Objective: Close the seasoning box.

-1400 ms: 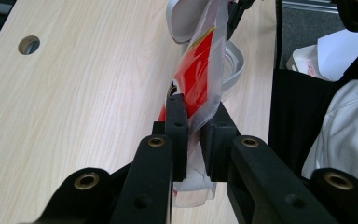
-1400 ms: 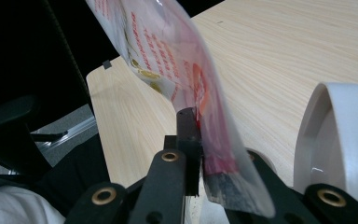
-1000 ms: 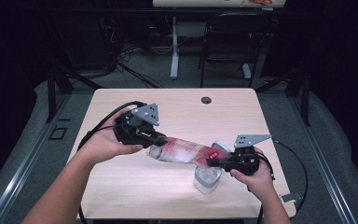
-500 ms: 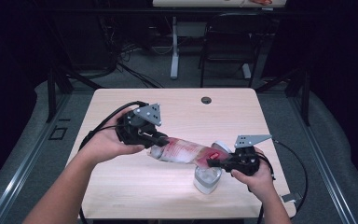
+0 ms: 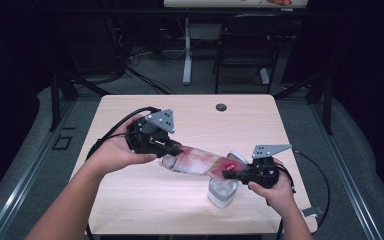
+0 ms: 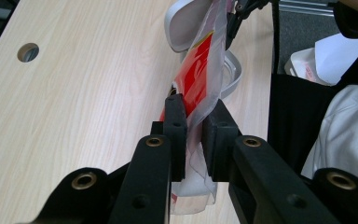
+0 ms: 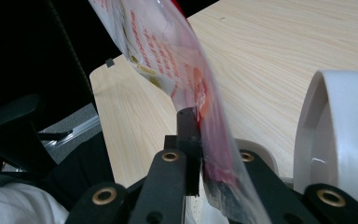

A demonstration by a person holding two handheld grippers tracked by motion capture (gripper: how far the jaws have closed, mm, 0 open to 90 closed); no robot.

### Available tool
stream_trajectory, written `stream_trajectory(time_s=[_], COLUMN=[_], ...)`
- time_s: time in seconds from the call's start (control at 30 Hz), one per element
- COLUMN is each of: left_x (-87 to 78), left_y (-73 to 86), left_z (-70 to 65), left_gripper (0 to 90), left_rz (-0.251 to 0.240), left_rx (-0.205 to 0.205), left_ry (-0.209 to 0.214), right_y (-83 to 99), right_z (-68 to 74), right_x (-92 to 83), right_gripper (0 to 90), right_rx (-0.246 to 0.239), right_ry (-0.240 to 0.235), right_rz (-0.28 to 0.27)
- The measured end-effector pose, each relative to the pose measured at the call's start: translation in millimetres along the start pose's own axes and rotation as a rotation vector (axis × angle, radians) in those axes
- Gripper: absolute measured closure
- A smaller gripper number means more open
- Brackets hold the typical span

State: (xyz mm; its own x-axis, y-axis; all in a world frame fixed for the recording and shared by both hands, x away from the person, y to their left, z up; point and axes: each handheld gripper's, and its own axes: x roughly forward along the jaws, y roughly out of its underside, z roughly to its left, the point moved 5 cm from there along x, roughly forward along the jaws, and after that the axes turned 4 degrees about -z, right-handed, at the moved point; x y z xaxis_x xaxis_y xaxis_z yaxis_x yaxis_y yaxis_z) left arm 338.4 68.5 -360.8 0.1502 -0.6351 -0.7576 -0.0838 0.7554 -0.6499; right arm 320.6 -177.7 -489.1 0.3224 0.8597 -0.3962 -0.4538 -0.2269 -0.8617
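Both tongs grip one clear plastic bag (image 5: 200,163) printed in red, stretched between them above the surface (image 5: 190,210). The left tongs (image 6: 193,126) pinch one end of it, its jaws clamped on the crumpled film, and the right tongs (image 7: 200,154) are clenched hard on the other end. A white lidded container (image 5: 223,189) stands on the surface just beside and below the right tongs, its lid hinged up. The step in hand looks like bringing the bag over that container, perhaps to empty it there. The next move would call for tilting the bag's mouth down over the opening while both ends stay held. What the bag carries is hard to make out through the glare, its print is unreadable, and the container's inside is hidden behind the bag and the right tongs.
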Motion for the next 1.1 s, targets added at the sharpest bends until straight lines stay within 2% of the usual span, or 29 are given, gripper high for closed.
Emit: stream_trajectory(time_s=[1.1], left_x=[1.3], left_y=[-2.9], left_z=[0.5], left_gripper=[80.8], left_rz=[-0.012], left_rx=[0.003], left_ry=[0.004], right_y=[1.0], right_z=[-1.9], right_x=[-1.1], right_gripper=[88.3], right_rx=[0.004], right_ry=[0.001], right_rz=[0.001])
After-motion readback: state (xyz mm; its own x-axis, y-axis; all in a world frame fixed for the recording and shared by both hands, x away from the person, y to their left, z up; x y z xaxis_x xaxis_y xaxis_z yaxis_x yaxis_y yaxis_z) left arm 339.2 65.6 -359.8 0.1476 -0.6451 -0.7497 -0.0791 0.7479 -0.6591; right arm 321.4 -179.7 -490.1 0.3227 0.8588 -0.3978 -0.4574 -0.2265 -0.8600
